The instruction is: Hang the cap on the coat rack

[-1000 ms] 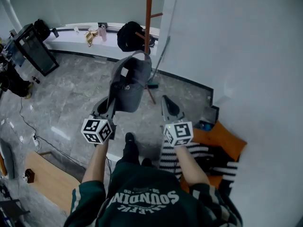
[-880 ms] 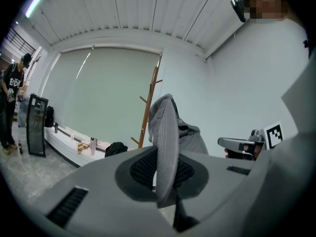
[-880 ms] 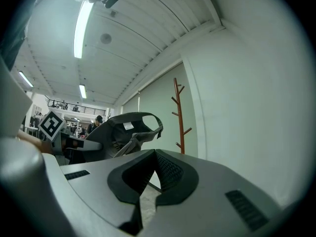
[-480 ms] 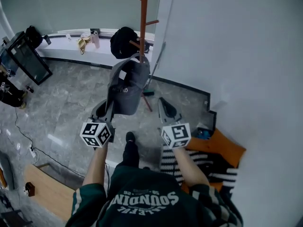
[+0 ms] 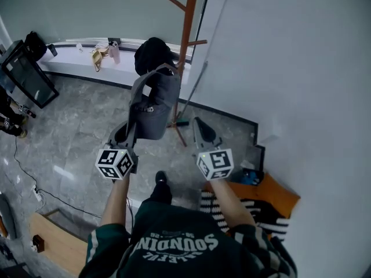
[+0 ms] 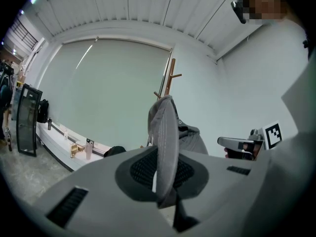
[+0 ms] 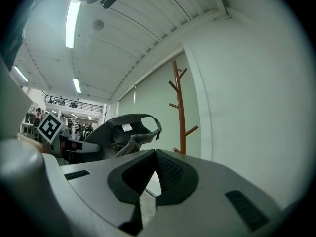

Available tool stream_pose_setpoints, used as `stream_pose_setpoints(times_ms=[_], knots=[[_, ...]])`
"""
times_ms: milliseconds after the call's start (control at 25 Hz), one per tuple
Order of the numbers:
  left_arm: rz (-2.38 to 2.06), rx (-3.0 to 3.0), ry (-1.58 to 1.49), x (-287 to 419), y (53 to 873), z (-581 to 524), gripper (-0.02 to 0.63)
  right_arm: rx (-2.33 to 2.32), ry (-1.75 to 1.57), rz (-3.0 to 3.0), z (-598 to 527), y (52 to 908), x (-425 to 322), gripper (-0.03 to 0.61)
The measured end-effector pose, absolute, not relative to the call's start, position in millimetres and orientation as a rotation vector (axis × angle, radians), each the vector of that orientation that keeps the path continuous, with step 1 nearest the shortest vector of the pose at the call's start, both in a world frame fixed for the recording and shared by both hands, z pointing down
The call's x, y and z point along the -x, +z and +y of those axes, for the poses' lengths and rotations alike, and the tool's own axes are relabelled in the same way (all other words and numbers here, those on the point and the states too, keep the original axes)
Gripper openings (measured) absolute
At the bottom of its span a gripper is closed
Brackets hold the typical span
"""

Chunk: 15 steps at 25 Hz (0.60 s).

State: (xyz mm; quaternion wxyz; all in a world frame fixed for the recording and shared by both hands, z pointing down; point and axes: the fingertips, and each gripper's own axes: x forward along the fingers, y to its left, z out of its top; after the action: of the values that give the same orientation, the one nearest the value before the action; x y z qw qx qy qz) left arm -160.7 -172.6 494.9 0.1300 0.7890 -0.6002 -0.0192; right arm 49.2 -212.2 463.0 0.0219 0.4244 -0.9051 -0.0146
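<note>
From the head view, the left gripper [image 5: 131, 129] was clamped on the brim of the soft grey fabric baseball cap [image 5: 153, 100] and held it up in the air, crown away from the person. The tall brown wooden coat rack with angled pegs [image 5: 187, 28] stood at about 1 o'clock from the cap, close beside it but not touching it. A black bundle [image 5: 152, 52] sat at 12 o'clock behind the cap, possibly a bag or garment on a low peg, though that was hard to tell. The right gripper [image 5: 197, 122] hung at 3 o'clock from the left one, apart from the cap. In the left gripper view the jaws pinched the brim edge-on between the pads, and the rack's upper pegs rose just past the cap at 12 o'clock. In the right gripper view the jaws were drawn together on nothing. The cap's open back, with its strap, showed at 10 o'clock and the rack's trunk at 12 o'clock. The step in hand looked like carrying the cap toward the rack. The next move would likely call for raising the cap so its back opening or crown could slip over a free peg before the left jaws let go.
</note>
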Motion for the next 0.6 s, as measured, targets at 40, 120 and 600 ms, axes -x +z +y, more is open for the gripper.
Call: stream_pose_setpoints(times_ms=[40, 120, 600], knots=[[-1.744, -2.292, -0.056, 168.2, 494.4, -183.2, 0.021, -1.318, -0.045, -2.800, -222.3, 462.2, -43.8, -0.002], [-1.744, -2.292, -0.054, 182.3, 493.9, -203.6, 0.021, -1.324, -0.048, -2.793, -241.8, 461.0, -33.3, -0.002], [-1.730, -2.298, -0.057, 246.0, 492.8, -285.8, 0.021, -1.403, -0.025, -2.757, -316.0, 460.8, 2.1, -0.002]])
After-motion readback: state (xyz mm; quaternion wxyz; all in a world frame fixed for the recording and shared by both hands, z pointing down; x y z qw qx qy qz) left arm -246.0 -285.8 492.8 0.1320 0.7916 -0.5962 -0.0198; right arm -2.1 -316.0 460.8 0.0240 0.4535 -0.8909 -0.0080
